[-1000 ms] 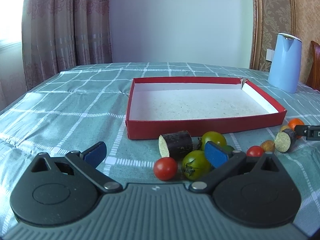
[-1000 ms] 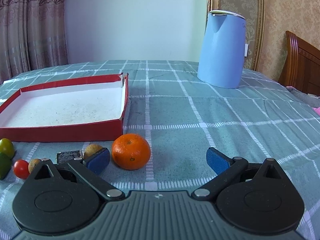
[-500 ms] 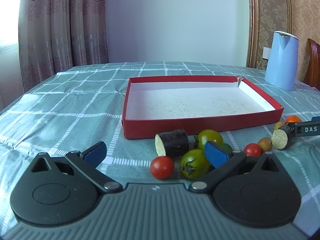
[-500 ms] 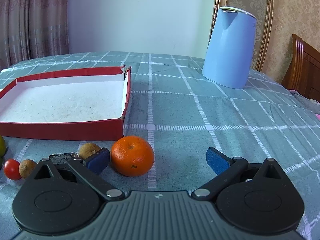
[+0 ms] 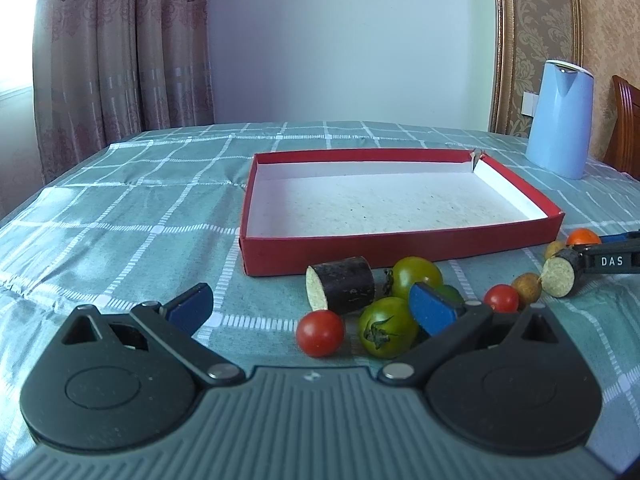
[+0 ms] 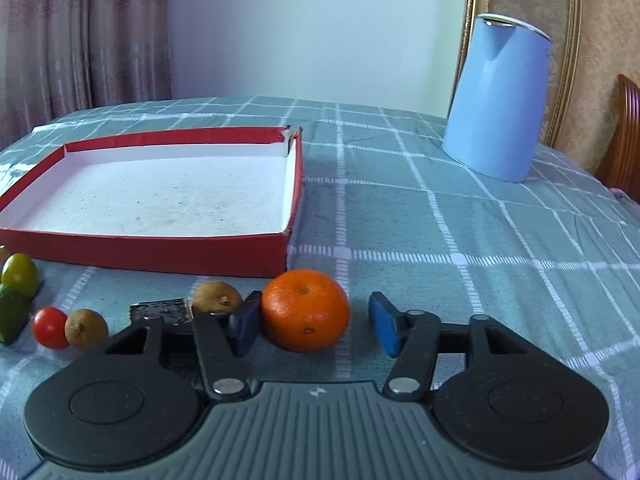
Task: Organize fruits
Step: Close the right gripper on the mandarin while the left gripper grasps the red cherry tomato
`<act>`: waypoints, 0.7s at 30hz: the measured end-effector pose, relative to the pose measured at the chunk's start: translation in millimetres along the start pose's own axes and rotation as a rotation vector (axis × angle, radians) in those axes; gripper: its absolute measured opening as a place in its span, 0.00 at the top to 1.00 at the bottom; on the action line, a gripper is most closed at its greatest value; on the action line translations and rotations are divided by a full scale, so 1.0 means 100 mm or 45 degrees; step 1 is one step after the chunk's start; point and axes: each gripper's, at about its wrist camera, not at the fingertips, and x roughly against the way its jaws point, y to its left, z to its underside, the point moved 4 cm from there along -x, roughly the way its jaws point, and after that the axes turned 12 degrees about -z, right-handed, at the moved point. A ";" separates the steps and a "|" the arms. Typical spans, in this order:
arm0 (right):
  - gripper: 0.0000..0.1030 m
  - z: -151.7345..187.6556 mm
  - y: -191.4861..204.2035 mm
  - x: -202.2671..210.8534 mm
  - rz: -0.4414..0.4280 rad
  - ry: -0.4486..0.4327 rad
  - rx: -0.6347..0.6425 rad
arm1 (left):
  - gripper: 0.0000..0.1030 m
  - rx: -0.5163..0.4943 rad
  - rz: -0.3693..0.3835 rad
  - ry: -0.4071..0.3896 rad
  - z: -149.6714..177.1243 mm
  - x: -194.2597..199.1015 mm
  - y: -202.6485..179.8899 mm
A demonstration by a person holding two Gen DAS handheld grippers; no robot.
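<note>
An empty red box (image 5: 400, 244) with a white inside lies on the checked tablecloth; it also shows in the right wrist view (image 6: 160, 246). In front of it lie a red tomato (image 5: 320, 333), two green tomatoes (image 5: 386, 332), a dark eggplant piece (image 5: 340, 285) and small brown fruits (image 5: 527, 285). My left gripper (image 5: 310, 308) is open and empty just short of the tomatoes. My right gripper (image 6: 312, 322) is open, with its fingers on either side of an orange (image 6: 306, 316), the left pad (image 6: 244, 322) close to it.
A blue kettle (image 6: 500, 104) stands at the back right on the table. A wooden chair (image 6: 624, 136) is at the far right. Curtains hang behind the table's left side. More fruits (image 6: 50, 326) lie left of the right gripper.
My right gripper has moved forward and narrowed, so the orange now sits between its fingers. My left gripper has drawn back slightly and stays open.
</note>
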 end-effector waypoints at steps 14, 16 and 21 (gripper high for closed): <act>0.59 0.01 -0.10 0.05 -0.073 -0.041 -0.100 | 0.00 0.003 0.038 -0.016 0.07 0.11 0.08; 0.59 0.01 -0.09 0.05 -0.081 -0.041 -0.096 | 0.00 -0.039 -0.015 -0.058 0.10 0.18 0.07; 0.59 0.01 -0.08 0.05 -0.094 -0.037 -0.089 | 0.00 -0.122 -0.102 -0.121 0.10 0.26 -0.01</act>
